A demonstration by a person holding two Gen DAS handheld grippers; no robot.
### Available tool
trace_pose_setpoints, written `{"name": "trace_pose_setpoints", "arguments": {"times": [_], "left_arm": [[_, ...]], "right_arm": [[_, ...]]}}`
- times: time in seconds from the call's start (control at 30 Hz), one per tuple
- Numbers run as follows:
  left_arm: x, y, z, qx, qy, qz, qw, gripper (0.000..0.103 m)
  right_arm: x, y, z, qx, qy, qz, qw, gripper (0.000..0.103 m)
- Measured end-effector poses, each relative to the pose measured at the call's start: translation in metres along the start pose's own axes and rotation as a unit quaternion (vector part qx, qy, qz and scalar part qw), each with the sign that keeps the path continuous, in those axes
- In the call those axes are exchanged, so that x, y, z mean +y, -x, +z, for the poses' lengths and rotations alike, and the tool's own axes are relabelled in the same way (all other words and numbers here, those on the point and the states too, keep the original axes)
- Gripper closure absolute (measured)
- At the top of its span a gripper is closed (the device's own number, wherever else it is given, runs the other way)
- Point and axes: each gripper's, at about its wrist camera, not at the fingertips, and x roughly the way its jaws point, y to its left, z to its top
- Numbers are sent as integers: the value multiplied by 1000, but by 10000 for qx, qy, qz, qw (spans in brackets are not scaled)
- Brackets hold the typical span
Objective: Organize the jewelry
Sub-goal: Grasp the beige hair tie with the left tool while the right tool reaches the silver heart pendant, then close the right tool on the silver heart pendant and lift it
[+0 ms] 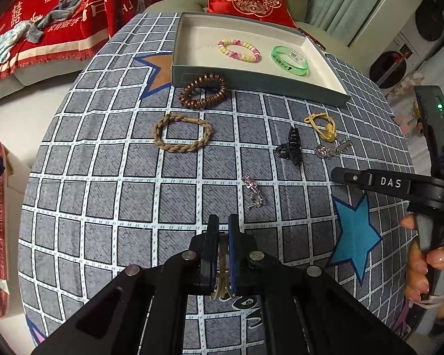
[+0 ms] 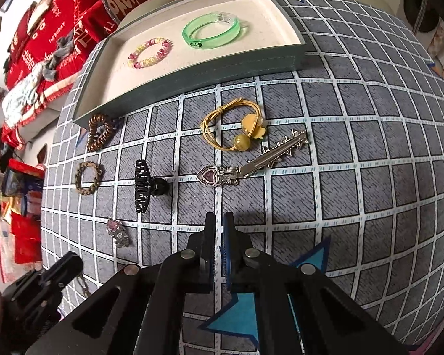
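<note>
Fingers of the left claw (image 1: 223, 222) are pressing nearly together on a tan elastic band (image 1: 222, 278), most of which is hiding between the pads, so its full shape is hard to make out. In the right wrist view the left claw is showing only as a dark corner at the lower left edge.

Going left to right across the checked cloth covering the surface (image 1: 103, 177), a braided tan hair tie (image 1: 182, 131) is lying flat, with a coiled brown hair tie (image 1: 202, 90) just beyond it, touching the front wall of the grey tray (image 1: 251, 84). Inside the tray a pink and yellow bead bracelet (image 1: 239, 50) and a green bangle (image 1: 289, 60) are sitting apart from each other. A small pink and silver clip (image 1: 253, 192) is lying near the left claw, too blurred to read in detail. Further right are a black claw clip (image 2: 146, 185), a silver clip with a pink heart (image 2: 251, 161) and a yellow cord tie with beads (image 2: 233, 127).

The right claw (image 2: 220, 222) is hovering above the cloth with its fingers drawn almost together, only a thin slit showing, and gripping nothing. In the left wrist view its handle is partly running off the frame.
</note>
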Motion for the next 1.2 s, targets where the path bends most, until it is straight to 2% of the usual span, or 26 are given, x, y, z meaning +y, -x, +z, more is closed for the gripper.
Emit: {"name": "trace_pose_setpoints", "arguments": {"times": [0.07, 0.13, 0.2, 0.23, 0.5, 0.67, 0.7, 0.8, 0.87, 0.9, 0.93, 1.2], "left_arm": [[0, 0, 0, 1, 15, -4, 10000, 82], [-1, -1, 0, -3, 22, -9, 10000, 82], [-2, -1, -1, -8, 10, -11, 10000, 82], [-2, -1, -1, -9, 0, -8, 10000, 82], [-1, 1, -4, 10, 16, 25, 10000, 82], [-1, 4, -5, 4, 7, 28, 10000, 82], [-1, 4, -5, 5, 11, 27, 10000, 82], [-1, 6, -5, -10, 19, 19, 10000, 82], [0, 7, -5, -23, 28, 11, 10000, 82], [1, 8, -5, -28, 31, 11, 10000, 82], [1, 9, -5, -35, 36, 9, 10000, 82], [2, 9, -4, -51, 21, 43, 10000, 82]], "right_arm": [[-1, -3, 1, 17, -57, -32, 10000, 91], [-3, -4, 2, 1, -104, -56, 9999, 75], [-3, -4, 5, -83, -120, -58, 9999, 65], [-1, -4, 6, -120, -97, -101, 9998, 64], [6, -11, 23, -307, -279, -223, 9989, 64], [33, -21, 26, -276, 296, -868, 9954, 67], [35, -21, 26, -278, 330, -892, 9951, 68], [33, -20, 24, -281, 298, -814, 9958, 68], [27, -17, 22, -281, 156, -559, 9979, 70], [18, -12, 16, -270, 95, -440, 9986, 86], [14, -10, 15, -228, 19, -366, 9991, 91], [-5, 2, 7, -231, -228, -78, 9994, 91]]}}
